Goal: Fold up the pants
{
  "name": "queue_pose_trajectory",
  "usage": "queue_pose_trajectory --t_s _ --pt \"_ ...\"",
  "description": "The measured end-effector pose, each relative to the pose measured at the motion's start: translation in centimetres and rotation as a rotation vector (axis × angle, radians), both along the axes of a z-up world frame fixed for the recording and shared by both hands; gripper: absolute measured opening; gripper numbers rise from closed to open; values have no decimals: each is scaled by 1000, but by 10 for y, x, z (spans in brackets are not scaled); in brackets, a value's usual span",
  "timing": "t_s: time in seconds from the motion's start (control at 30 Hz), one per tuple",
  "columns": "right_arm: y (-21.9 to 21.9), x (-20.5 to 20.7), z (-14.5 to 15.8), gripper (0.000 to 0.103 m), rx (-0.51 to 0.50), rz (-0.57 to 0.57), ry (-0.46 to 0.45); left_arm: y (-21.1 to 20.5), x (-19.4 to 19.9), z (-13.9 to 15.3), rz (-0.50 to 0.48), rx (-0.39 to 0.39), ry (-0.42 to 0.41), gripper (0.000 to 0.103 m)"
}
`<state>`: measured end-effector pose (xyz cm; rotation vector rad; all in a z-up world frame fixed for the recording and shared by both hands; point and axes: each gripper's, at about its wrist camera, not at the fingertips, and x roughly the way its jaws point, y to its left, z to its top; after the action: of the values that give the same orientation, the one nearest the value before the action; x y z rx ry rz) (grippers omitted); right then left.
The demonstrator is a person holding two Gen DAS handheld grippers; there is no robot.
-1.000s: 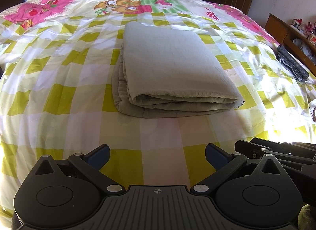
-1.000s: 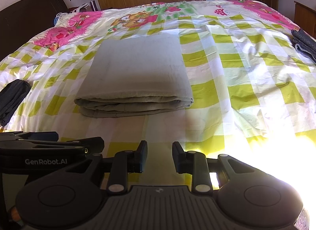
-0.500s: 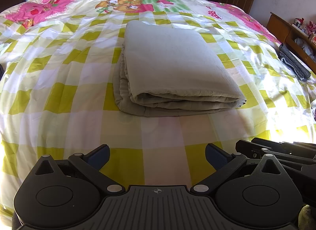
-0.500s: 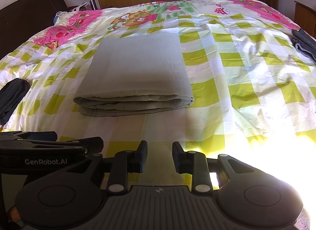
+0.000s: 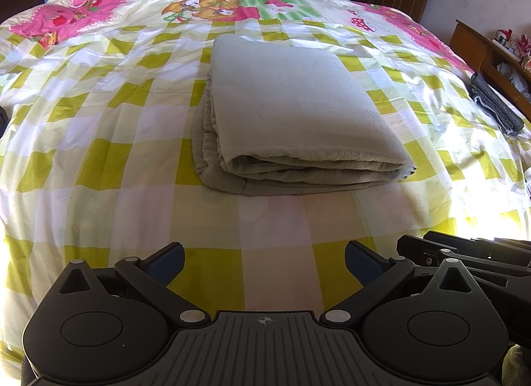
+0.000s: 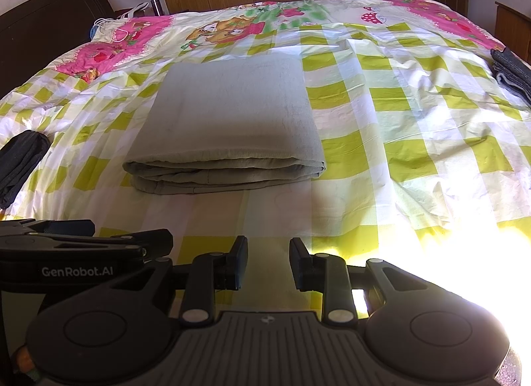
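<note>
Pants folded on bed; both grippers apparently empty.

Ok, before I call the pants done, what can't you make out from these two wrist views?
- Far side of the folded pants: both views, hidden by the top layer.
- Inner layers: only the near edges show.
- Bedspread at lower right: right wrist view, washed out by glare.
- Dark garment at left: cut off by the frame edge.
- Gray folded cloth at right: partly cut off in the right wrist view.
- Shelf items, far right: left wrist view, too small.
</note>
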<state>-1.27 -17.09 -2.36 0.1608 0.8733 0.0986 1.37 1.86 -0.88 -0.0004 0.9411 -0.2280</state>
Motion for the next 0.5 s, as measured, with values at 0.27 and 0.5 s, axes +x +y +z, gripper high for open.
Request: queue_pose_trajectory --t_s 0.27,0.5 --pt "0 0 -1 41 -1 0 0 0 0 0 1 0 0 103" --pt "0 0 0 41 -1 0 1 2 -1 0 2 0 -1 102"
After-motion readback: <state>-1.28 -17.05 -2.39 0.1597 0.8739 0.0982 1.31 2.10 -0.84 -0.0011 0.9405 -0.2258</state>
